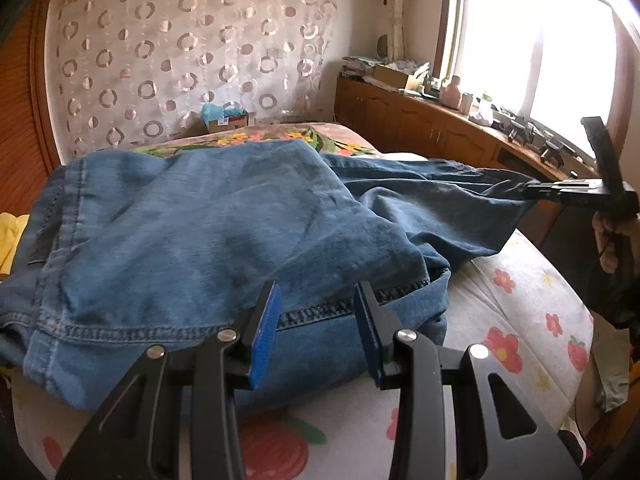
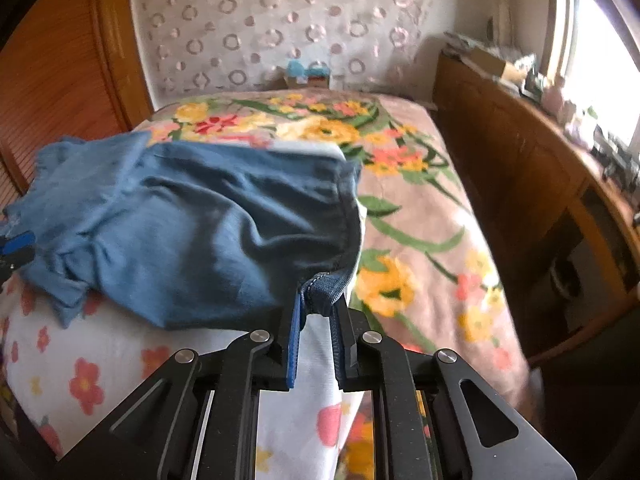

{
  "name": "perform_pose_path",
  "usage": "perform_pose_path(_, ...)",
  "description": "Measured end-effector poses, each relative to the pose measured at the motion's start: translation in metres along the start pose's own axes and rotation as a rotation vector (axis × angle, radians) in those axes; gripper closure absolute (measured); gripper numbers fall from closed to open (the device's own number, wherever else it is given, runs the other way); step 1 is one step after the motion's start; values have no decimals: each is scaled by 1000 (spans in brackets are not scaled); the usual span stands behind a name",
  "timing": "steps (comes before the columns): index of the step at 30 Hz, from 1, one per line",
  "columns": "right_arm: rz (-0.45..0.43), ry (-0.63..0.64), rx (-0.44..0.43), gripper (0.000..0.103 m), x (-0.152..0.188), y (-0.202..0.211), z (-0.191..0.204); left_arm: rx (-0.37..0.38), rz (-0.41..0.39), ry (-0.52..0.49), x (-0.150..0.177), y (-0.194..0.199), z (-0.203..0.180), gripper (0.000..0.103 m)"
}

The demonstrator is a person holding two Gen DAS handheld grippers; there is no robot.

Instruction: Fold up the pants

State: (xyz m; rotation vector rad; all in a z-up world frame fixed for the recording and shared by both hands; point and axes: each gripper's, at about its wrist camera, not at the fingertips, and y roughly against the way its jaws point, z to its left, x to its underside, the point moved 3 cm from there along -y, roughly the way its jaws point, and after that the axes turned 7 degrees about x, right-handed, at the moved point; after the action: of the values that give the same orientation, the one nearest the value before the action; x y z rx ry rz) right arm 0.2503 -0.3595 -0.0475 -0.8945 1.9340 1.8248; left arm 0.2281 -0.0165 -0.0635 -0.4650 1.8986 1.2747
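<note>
I see the blue jeans [image 1: 208, 216] lying partly folded on a bed sheet with red flowers [image 1: 516, 312]. My left gripper [image 1: 316, 320] hangs just over the near stitched hem of the jeans; its two blue pads [image 1: 264, 336] stand apart and nothing is between them. My right gripper [image 2: 316, 312] is clamped on a thick hem edge of the jeans, and the cloth is pinched between its blue pads [image 2: 295, 340]. From this grip the denim stretches away to the left, lifted off the sheet. In the left wrist view I see the same gripper at the right side, pulling one leg end out over the bed edge. Behind the jeans is a floral blanket [image 2: 400, 184], and a wooden cabinet [image 1: 420, 120] stands below the window.
</note>
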Motion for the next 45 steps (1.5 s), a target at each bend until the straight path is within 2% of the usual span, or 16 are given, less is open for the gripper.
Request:
perform_pose_path(12,-139,86,-12,93,-39,94,56,-15,-66,12,-2,46,14,66)
perform_pose_path(25,-218,184,-101,93,-83,129,143,-47,-139,45,2,94,41,66)
perform_pose_path(30,-253,235,-185,93,-102,131,188,-77,-141,49,4,103,54,66)
perform_pose_path(38,-245,285,-340,93,-118,111,263,-119,-131,77,11,109,72,66)
perform_pose_path(45,-188,325,-465,93,-116,76,320,-138,-107,95,17,104,83,66)
